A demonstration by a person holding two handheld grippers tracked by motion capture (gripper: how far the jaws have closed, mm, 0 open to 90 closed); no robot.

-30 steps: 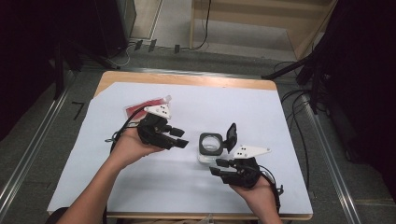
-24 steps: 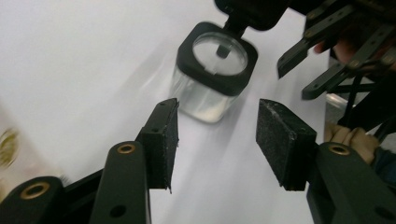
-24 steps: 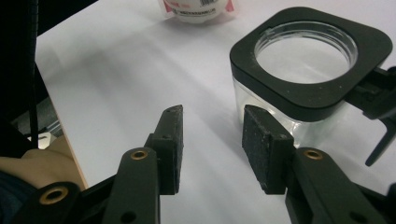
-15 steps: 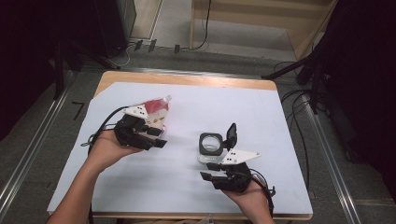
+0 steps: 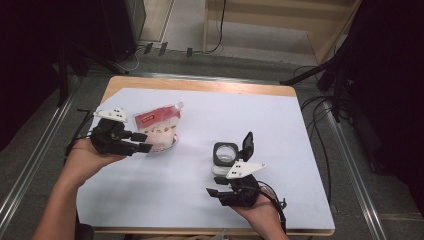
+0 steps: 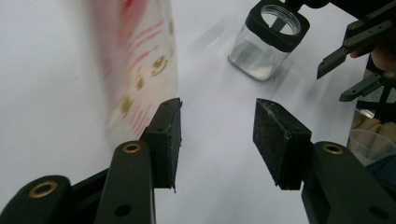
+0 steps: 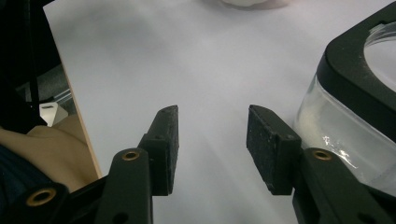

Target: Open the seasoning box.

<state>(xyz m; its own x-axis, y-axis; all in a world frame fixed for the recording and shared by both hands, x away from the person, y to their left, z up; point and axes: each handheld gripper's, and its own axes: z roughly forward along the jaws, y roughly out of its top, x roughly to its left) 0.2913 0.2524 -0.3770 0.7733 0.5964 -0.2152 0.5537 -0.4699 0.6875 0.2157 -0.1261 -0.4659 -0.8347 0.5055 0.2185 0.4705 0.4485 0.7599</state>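
A wooden table (image 5: 200,86) fills the middle of the frame, most of its top under a white sheet (image 5: 240,120). Grey floor (image 5: 385,165) surrounds it. A metal rail (image 5: 30,165) runs along the left side and another rail (image 5: 357,180) along the right. At the top centre stands a light wooden frame (image 5: 280,30). Black cables (image 5: 320,107) lie at the right, and the upper corners are dark.

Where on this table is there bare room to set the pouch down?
Bare white sheet runs behind the pouch and jar to the far edge, and between left gripper and right gripper. It is crowded beside the jar, where the right gripper sits.
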